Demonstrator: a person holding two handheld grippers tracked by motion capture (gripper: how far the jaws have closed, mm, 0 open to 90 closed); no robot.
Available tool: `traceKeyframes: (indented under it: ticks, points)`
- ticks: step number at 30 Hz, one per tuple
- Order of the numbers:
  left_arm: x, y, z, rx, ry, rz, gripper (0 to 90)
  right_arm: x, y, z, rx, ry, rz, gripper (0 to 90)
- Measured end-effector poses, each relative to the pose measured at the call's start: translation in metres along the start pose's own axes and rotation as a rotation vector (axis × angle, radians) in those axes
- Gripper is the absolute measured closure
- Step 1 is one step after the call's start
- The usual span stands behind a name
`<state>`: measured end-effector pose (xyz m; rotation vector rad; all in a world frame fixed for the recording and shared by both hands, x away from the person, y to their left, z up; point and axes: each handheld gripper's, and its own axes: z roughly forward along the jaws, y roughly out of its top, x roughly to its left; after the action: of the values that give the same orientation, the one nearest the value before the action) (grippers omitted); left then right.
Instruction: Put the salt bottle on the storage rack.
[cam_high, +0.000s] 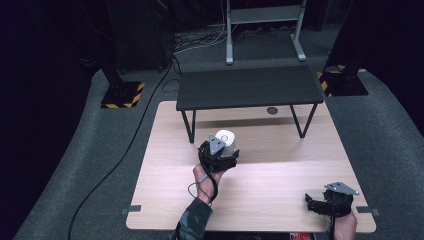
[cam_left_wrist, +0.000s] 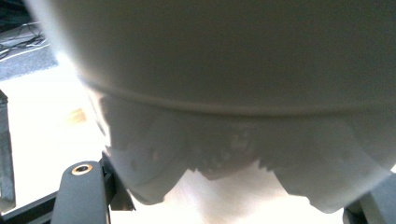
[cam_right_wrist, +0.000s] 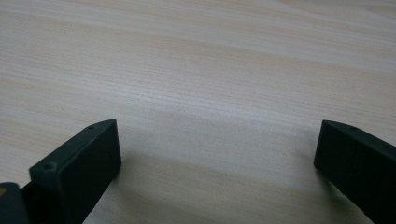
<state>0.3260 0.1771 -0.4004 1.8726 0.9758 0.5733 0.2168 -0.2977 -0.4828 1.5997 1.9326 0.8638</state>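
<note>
One white cylinder-shaped object, looking like a roll or cup, is sitting in the left hand-held gripper, clamped between its jaws and raised over the middle of the table. In the left gripper view the white object is crowding right up against the camera, ragged lower edge hanging between the two black jaws, jaws pressing on it from both sides. Exactly what the object is cannot be told.

Left hand is gripping the tool from below, sleeve coming in from the bottom edge, cable looping beside the wrist.

Two hand-held grippers in total. Right hand-held gripper is sitting low near the table's front right corner, well apart from the white object, right hand behind it. In the right gripper view its jaws are standing wide apart with nothing between them, bare wood grain underneath.

One light wooden table. One small black bench-like stand is standing across the table's far end, legs on the wood. One black cable is running over the grey floor at left.
</note>
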Motion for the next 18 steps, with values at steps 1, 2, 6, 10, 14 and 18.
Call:
traceKeyframes:
  ticks: [1,2,6,10,14,18]
  points:
    - [0.000,0.002,0.001,0.002,-0.002,0.000,29.4,0.000,0.000,0.000,0.000,0.001,0.000,0.0]
    - [0.000,0.003,0.003,0.002,-0.005,0.000,29.4,0.000,0.000,0.000,0.000,0.001,0.000,0.0]
    - [0.001,0.008,0.008,0.007,-0.008,0.003,29.4,0.000,0.000,0.000,-0.001,0.001,0.001,0.0]
    - [0.001,0.012,0.011,0.015,-0.006,0.003,29.4,-0.001,0.000,0.000,-0.001,0.002,0.001,0.0]
    - [0.001,0.015,0.015,0.023,-0.010,-0.005,29.4,-0.001,0.000,0.000,-0.001,0.002,0.001,0.0]
    - [0.001,0.018,0.016,0.024,-0.018,-0.005,29.4,-0.001,0.000,0.000,-0.002,0.003,0.001,0.0]
